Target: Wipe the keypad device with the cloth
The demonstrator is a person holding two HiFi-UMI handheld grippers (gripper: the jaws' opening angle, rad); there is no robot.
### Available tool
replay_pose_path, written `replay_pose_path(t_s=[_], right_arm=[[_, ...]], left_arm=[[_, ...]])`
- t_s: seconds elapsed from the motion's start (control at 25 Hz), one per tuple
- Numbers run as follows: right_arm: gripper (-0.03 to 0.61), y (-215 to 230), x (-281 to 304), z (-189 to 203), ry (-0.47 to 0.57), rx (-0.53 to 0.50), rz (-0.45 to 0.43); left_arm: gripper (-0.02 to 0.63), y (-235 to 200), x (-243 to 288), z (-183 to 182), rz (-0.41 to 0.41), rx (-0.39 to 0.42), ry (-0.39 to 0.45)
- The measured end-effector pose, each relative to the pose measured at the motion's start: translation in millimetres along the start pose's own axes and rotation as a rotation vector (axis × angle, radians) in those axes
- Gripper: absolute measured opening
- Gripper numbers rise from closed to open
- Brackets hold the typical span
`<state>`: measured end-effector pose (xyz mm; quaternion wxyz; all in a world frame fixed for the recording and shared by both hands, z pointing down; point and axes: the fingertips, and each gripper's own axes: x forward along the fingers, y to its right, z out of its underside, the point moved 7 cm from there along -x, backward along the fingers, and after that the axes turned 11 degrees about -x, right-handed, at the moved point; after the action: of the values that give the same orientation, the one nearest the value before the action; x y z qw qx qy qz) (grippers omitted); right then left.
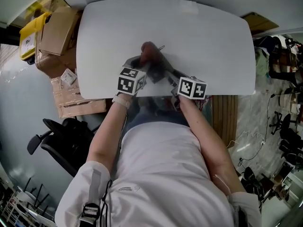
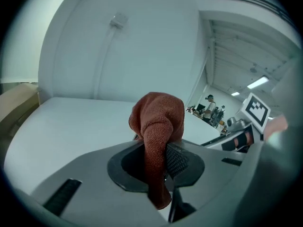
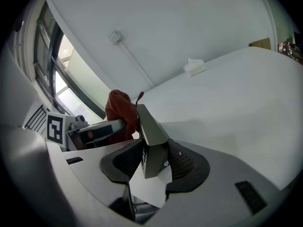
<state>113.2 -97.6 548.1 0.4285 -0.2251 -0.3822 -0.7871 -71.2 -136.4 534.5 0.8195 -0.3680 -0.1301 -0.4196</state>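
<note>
My left gripper [image 2: 161, 163] is shut on a rust-red cloth [image 2: 158, 122], which bunches up above the jaws and hangs down between them. My right gripper [image 3: 154, 161] is shut on the keypad device [image 3: 150, 138], a flat grey box held edge-on between the pads and raised above the white table [image 1: 213, 41]. In the right gripper view the cloth [image 3: 118, 110] sits against the device's far left end, with the left gripper [image 3: 92, 132] beside it. From the head view, both grippers [image 1: 144, 70] [image 1: 169, 78] meet near the table's front edge, with the cloth [image 1: 149, 51] just beyond them.
Cardboard boxes [image 1: 57, 30] and a yellow box [image 1: 29, 34] stand left of the table. A black chair [image 1: 61, 141] is at the lower left. A small white object [image 3: 194, 66] lies at the table's far side. A wooden panel [image 1: 223, 117] is at the right.
</note>
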Motion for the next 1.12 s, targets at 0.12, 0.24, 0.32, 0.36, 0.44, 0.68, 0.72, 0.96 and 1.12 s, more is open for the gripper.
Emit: replay_pose_path(t_s=[0.12,0.24,0.32,0.36,0.44,0.68,0.72,0.96,1.12], right_arm=[[0.175,-2.8,-0.2,-2.2,0.008,-0.014,0.012],[0.175,-2.3,-0.3,-1.6,0.005,-0.003,0.009],[0.175,-2.1,-1.7,-3.0,0.007,-0.004,0.011],[0.175,-1.4,-2.5,-3.1,0.009,-0.005,0.013],[0.175,-0.3,-3.3,-1.9,0.013,-0.006,0.020],[0.175,-1.9,-2.6,-1.3,0.015,-0.006,0.025],[0.175,-2.1,-3.3,-1.8,0.015,-0.005,0.026],[0.175,0.5,-2.3,-0.1,0.015,-0.008,0.033],[0.175,-1.3,-2.5,0.2,0.018,-0.011,0.033]], left_arm=[[0.077,10.7,10.8,-1.1,0.040,0.043,-0.021],[0.077,11.3,19.5,8.5,0.050,0.020,-0.040],[0.077,8.0,21.0,14.1,0.066,-0.035,-0.019],[0.077,6.8,21.4,16.8,0.070,-0.053,-0.010],[0.077,4.8,21.1,22.6,0.070,-0.064,-0.004],[0.077,-8.5,15.9,39.6,0.034,-0.086,-0.039],[0.077,-10.2,15.4,41.7,0.028,-0.094,-0.046],[0.077,-20.0,13.1,53.9,-0.007,-0.130,-0.075],[0.077,-28.7,9.6,65.6,-0.037,-0.146,-0.103]])
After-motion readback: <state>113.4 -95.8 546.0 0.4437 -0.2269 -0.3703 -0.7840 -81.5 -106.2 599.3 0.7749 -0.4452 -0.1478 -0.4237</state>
